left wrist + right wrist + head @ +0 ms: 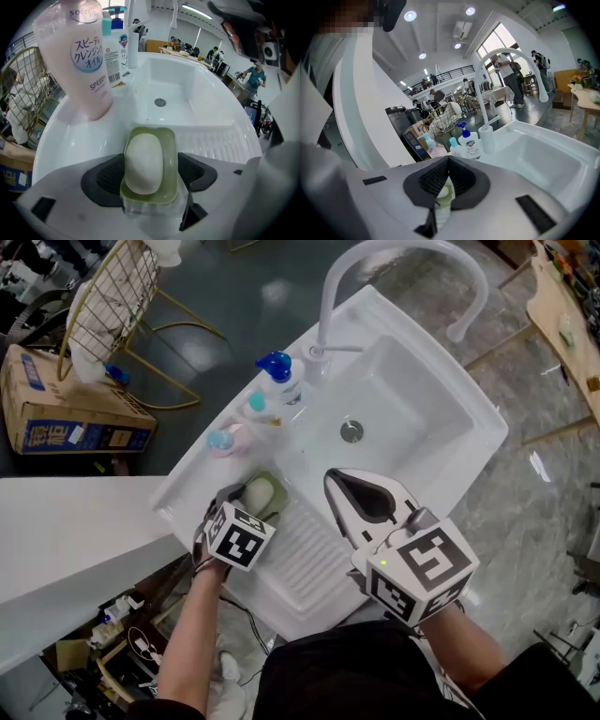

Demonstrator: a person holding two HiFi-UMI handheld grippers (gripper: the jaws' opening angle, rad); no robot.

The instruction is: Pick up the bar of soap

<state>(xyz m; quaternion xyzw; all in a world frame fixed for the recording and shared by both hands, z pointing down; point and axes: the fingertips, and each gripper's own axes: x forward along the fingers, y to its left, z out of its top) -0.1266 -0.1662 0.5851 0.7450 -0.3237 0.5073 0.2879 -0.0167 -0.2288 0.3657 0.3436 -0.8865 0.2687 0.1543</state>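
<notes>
Left gripper view: my left gripper (150, 174) points steeply down, its jaws spread as wide as they go and pressing on nothing.
Soap, where: the bar of soap (144, 161) lies in a green soap dish (172, 154) on the ledge of the white sink (211, 89), with a pink bottle (79, 61) standing farther along the ledge.
Soap to my fingers: it sits straight below and between my two dark pads (110, 176), one on each side, neither touching it.
Long axis: the bar runs away from me, crosswise to the line between the pads, so a squeeze would meet its narrow width.
Catch: the dish is wider than the bar and nearly fills the gap. I judge its rim could meet the pads first unless I close above it, on the part of the bar that stands proud.
Head view: the left gripper (249, 504) hangs right over the soap (259, 491). The right gripper (337, 484) hovers over the ribbed drainboard (300, 554), off to the side.
Right gripper view: the jaws of my right gripper (448, 159) are pressed together and empty. The soap (444, 192) shows only through the slit beneath them.
Nearer hand: the left, plainly. This pickup is its job.
Next, as I judge: sink a little, then close across the bar's short sides.
</notes>
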